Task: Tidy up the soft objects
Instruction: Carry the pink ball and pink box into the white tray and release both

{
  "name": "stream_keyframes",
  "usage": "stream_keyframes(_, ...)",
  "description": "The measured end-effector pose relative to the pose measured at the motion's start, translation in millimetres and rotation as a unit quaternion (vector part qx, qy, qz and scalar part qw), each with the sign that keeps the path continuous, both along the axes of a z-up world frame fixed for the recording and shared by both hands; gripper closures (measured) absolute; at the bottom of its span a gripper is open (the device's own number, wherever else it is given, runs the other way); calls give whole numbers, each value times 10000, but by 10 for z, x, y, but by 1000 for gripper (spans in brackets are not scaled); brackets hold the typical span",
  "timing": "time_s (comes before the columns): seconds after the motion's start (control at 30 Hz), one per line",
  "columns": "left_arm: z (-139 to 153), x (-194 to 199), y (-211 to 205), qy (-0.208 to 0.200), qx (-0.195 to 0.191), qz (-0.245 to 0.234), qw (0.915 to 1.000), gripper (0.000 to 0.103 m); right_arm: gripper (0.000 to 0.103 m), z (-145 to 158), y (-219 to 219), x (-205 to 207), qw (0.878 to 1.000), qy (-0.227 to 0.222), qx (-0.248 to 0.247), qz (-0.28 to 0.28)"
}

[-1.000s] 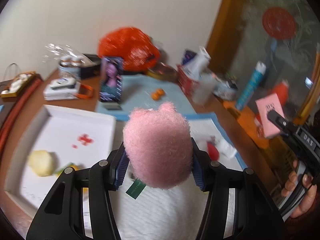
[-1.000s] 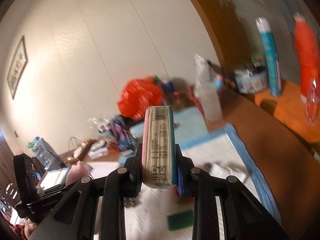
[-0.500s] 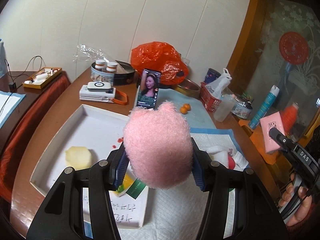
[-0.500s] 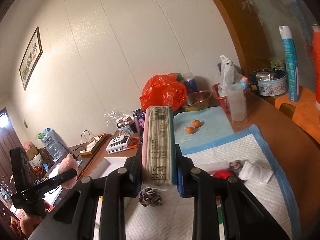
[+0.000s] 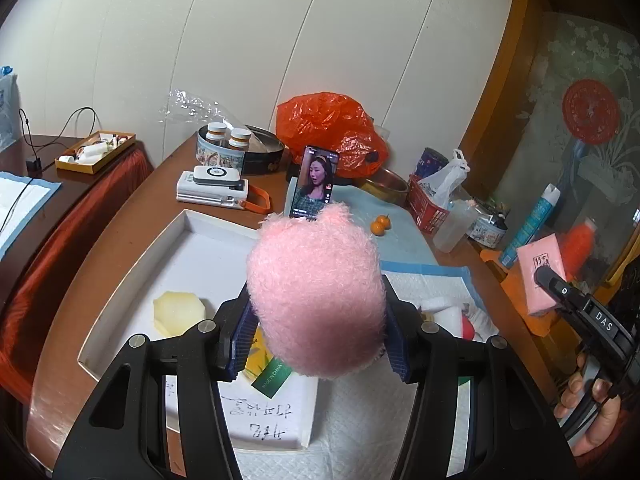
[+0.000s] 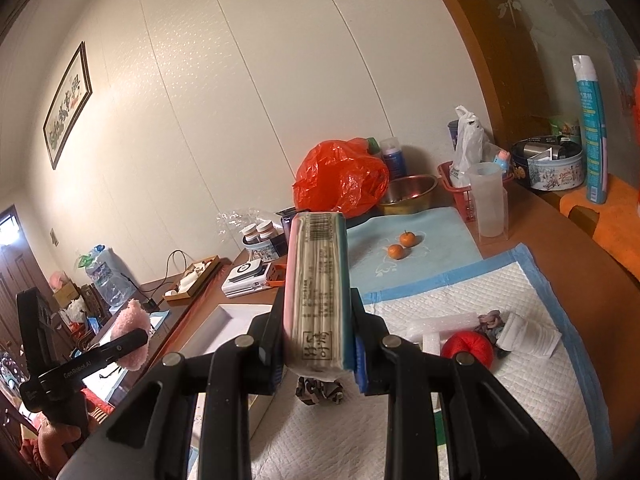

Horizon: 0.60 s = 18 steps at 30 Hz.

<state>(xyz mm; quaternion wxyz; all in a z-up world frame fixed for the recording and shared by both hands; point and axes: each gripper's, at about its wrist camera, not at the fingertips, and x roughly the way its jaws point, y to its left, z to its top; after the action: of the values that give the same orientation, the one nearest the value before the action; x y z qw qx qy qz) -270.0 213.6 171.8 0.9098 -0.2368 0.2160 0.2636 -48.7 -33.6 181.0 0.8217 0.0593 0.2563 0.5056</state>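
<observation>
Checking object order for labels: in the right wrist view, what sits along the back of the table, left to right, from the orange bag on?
Orange plastic bag → metal bowl → red basket with white bag → clear plastic cup → round tin → teal spray can.

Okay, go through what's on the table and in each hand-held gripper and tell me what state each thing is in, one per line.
Left hand-held gripper: shut on the pink plush toy, held in the air.
Right hand-held gripper: shut on the tissue pack, held upright.
Phone: propped up, screen on.
White tray: open, yellow sponge lying inside.
Red ball: resting on the white pad.
Orange plastic bag: bunched, on table.
</observation>
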Motion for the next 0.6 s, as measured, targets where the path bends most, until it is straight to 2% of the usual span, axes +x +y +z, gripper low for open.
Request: stream_keyframes(0.6, -95, -235, 304, -78, -191, 105, 9997, 48, 77, -53, 302, -144, 9997, 9, -204, 111)
